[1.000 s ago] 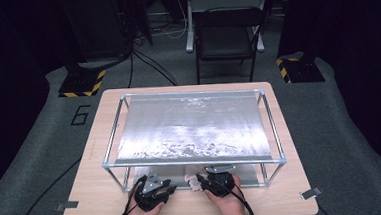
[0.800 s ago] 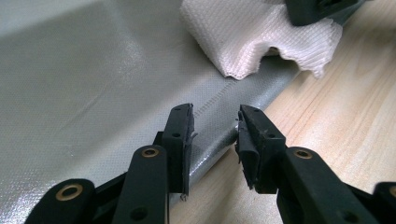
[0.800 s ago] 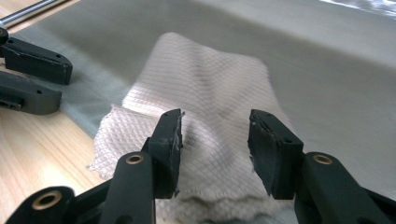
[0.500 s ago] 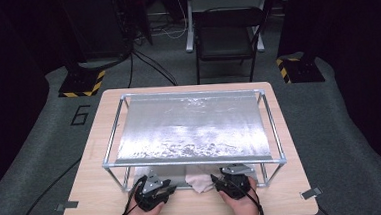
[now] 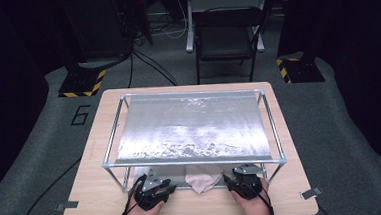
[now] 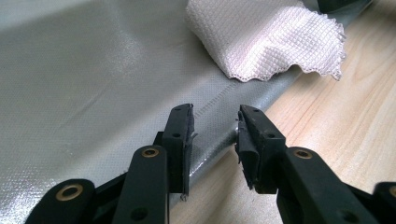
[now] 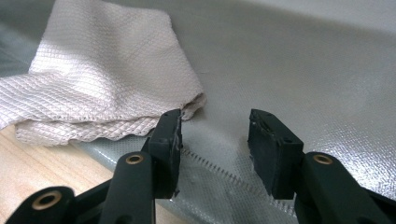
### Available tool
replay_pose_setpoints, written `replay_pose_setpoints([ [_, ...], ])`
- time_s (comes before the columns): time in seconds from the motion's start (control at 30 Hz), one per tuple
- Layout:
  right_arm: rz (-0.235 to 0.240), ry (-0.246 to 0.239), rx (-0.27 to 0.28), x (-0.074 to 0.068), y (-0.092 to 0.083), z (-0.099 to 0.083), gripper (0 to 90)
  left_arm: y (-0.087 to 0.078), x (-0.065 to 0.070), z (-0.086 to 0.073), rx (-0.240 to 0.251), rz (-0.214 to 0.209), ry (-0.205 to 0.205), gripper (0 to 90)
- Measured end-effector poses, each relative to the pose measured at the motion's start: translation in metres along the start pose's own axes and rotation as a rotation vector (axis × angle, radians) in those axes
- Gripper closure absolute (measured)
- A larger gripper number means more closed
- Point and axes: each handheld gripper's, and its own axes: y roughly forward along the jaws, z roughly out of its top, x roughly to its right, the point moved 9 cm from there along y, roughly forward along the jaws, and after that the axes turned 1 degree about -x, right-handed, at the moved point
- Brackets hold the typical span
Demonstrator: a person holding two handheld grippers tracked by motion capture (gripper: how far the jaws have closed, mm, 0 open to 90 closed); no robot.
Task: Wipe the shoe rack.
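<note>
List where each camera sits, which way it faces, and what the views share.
High view: above the near table edge, looking forward and down on the metal frame; both hands and each tool show, left tool, right tool.
Left gripper view: rides the left tool, facing the silver sheet.
Right gripper view: rides the right tool.
Shared: the white cloth.

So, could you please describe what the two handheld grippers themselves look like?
Both are black. The left gripper and right gripper each carry a grey three-cornered plate on top and trail a black cable. In the gripper views, each has two blocky black jaws on arms with brass-coloured rivets. The hands are bare, no sleeves visible.
</note>
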Motion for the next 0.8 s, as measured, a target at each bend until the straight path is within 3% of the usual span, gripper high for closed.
replay_pose_setpoints([
  [0.03, 0.000, 0.001, -0.001, 0.000, 0.000, 0.000, 54.5, 0.001, 0.001, 0.001, 0.002, 0.000, -0.013, 62.6],
  [0.07, -0.008, -0.011, 0.015, 0.000, 0.000, 0.001, 54.4, 0.001, 0.000, 0.003, -0.002, 0.006, 0.011, 58.1],
  [0.17, -0.011, -0.007, 0.004, 0.000, 0.001, -0.001, 54.4, 0.002, 0.001, 0.008, 0.014, 0.006, 0.015, 54.3],
  [0.23, -0.008, -0.008, 0.000, 0.001, 0.000, -0.001, 54.3, 0.002, 0.003, 0.013, 0.032, 0.012, -0.017, 50.7],
  [0.3, -0.010, -0.007, 0.000, 0.000, 0.001, -0.001, 54.3, 0.004, 0.003, 0.020, 0.050, 0.014, -0.003, 47.2],
  [0.4, -0.016, -0.008, 0.004, 0.000, 0.001, -0.001, 54.3, 0.006, 0.007, 0.026, 0.045, 0.000, -0.017, 44.2],
  [0.43, -0.015, -0.007, 0.004, 0.000, 0.001, -0.001, 54.3, 0.008, 0.006, 0.028, 0.050, 0.002, 0.006, 44.0],
  [0.57, -0.001, 0.007, 0.001, -0.001, 0.001, -0.001, 54.2, 0.015, 0.014, 0.036, 0.059, -0.004, -0.025, 40.6],
  [0.6, 0.001, 0.009, 0.001, -0.001, 0.001, -0.001, 54.2, 0.016, 0.018, 0.038, 0.065, -0.007, -0.068, 39.9],
  [0.7, -0.013, -0.002, 0.006, -0.001, 0.000, -0.001, 54.2, 0.020, 0.021, 0.045, 0.073, -0.019, -0.064, 37.8],
  [0.73, -0.013, -0.004, 0.006, -0.001, 0.001, -0.001, 54.2, 0.023, 0.024, 0.048, 0.080, -0.020, -0.094, 37.5],
  [0.77, -0.001, 0.008, 0.003, -0.002, 0.001, -0.001, 54.2, 0.024, 0.024, 0.049, 0.075, -0.032, -0.068, 37.5],
  [0.8, -0.003, 0.009, 0.004, -0.001, 0.001, -0.001, 54.2, 0.026, 0.024, 0.051, 0.079, -0.023, -0.072, 37.3],
])
